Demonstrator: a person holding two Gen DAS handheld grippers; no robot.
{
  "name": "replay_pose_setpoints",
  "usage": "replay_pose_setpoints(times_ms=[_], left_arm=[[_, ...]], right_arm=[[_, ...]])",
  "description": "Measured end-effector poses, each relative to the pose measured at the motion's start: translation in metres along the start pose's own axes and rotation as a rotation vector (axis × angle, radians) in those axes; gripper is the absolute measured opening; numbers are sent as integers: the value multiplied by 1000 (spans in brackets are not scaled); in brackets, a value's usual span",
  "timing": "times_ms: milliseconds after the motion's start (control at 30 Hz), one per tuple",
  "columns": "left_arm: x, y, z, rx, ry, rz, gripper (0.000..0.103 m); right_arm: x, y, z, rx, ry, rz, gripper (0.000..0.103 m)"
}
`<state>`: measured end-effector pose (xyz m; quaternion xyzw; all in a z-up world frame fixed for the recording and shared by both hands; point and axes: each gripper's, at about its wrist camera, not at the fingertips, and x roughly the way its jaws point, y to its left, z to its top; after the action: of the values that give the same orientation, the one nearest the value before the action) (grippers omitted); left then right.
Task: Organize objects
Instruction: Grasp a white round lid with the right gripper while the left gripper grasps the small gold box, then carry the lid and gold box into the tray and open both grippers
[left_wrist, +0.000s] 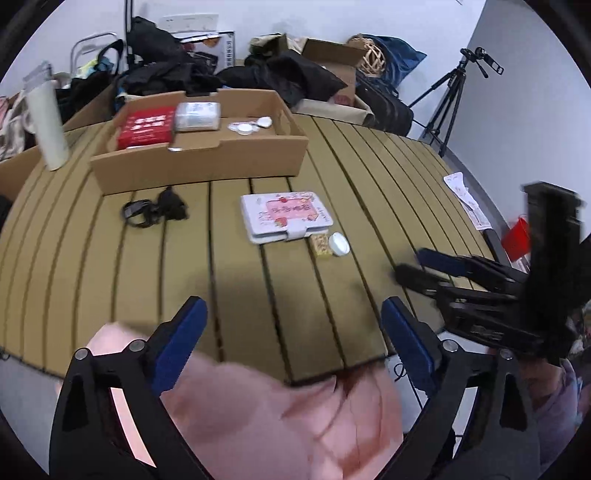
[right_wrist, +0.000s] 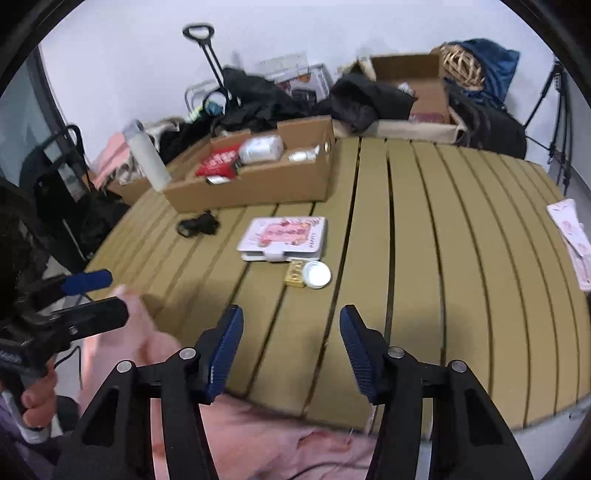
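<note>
A white and pink case (left_wrist: 286, 217) (right_wrist: 284, 238) lies mid-table. A small yellow box (left_wrist: 320, 244) (right_wrist: 295, 277) and a round white lid (left_wrist: 339, 244) (right_wrist: 316, 274) sit just in front of it. A black cord bundle (left_wrist: 153, 209) (right_wrist: 196, 224) lies to the left. A cardboard box (left_wrist: 207, 162) (right_wrist: 258, 181) behind holds a red packet (left_wrist: 147, 127), a white pack (left_wrist: 197, 116) and small white discs (left_wrist: 251, 125). My left gripper (left_wrist: 293, 325) is open and empty over the table's near edge. My right gripper (right_wrist: 291, 332) is open and empty, also seen in the left wrist view (left_wrist: 436, 269).
A slatted tan table (left_wrist: 369, 177) (right_wrist: 461, 258). A white bottle (left_wrist: 46, 125) (right_wrist: 147, 157) stands at the left. Pink cloth (left_wrist: 258, 417) (right_wrist: 258, 435) lies below the near edge. Papers (left_wrist: 467, 201) (right_wrist: 572, 236) lie at the right edge. Bags, boxes and a tripod (left_wrist: 450, 96) stand behind.
</note>
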<state>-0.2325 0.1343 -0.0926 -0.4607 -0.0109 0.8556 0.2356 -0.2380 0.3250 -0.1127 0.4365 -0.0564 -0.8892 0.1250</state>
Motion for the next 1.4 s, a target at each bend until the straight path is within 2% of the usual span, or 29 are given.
replay_pose_setpoints(times_ms=[67, 167, 300, 400, 500, 600, 733, 767, 833, 867, 967, 1000, 1067, 1167, 1267, 1400], left_arm=[[17, 1, 4, 4, 4, 5, 87], [48, 2, 12, 2, 38, 40, 87], [72, 1, 17, -18, 73, 22, 86], [83, -5, 21, -11, 76, 19, 86], [97, -11, 27, 16, 91, 50, 85], [113, -22, 34, 52, 115, 64, 74], [136, -36, 42, 79, 145, 72, 69], [142, -38, 42, 83, 157, 77, 62], [151, -41, 41, 92, 175, 97, 58], [154, -42, 40, 96, 182, 110, 52], [157, -50, 39, 130, 161, 167, 43], [157, -52, 37, 142, 158, 187, 31], [155, -53, 36, 149, 157, 179, 18], [146, -47, 33, 117, 158, 160, 18], [121, -39, 29, 65, 138, 125, 18], [58, -23, 17, -4, 67, 96, 18]], right_arm=[[22, -5, 7, -16, 16, 22, 56], [56, -12, 19, -57, 37, 30, 56], [84, -25, 31, -79, 58, 55, 56], [97, -26, 32, -118, 91, 79, 31], [96, -27, 27, -135, 74, 92, 31], [87, -37, 23, -115, 58, 62, 31], [57, -60, 21, -45, -1, 44, 31], [49, -66, 21, -24, -10, 42, 31], [32, -74, 18, 8, -32, 33, 31], [28, -76, 17, 15, -36, 32, 31], [16, -76, 11, 26, -46, 31, 31], [14, -75, 10, 31, -48, 34, 31], [16, -72, 7, 50, -35, 50, 31], [16, -65, 7, 46, -21, 47, 31], [7, -52, 6, 20, -22, 48, 31], [-14, -30, 3, -18, -36, 37, 31]])
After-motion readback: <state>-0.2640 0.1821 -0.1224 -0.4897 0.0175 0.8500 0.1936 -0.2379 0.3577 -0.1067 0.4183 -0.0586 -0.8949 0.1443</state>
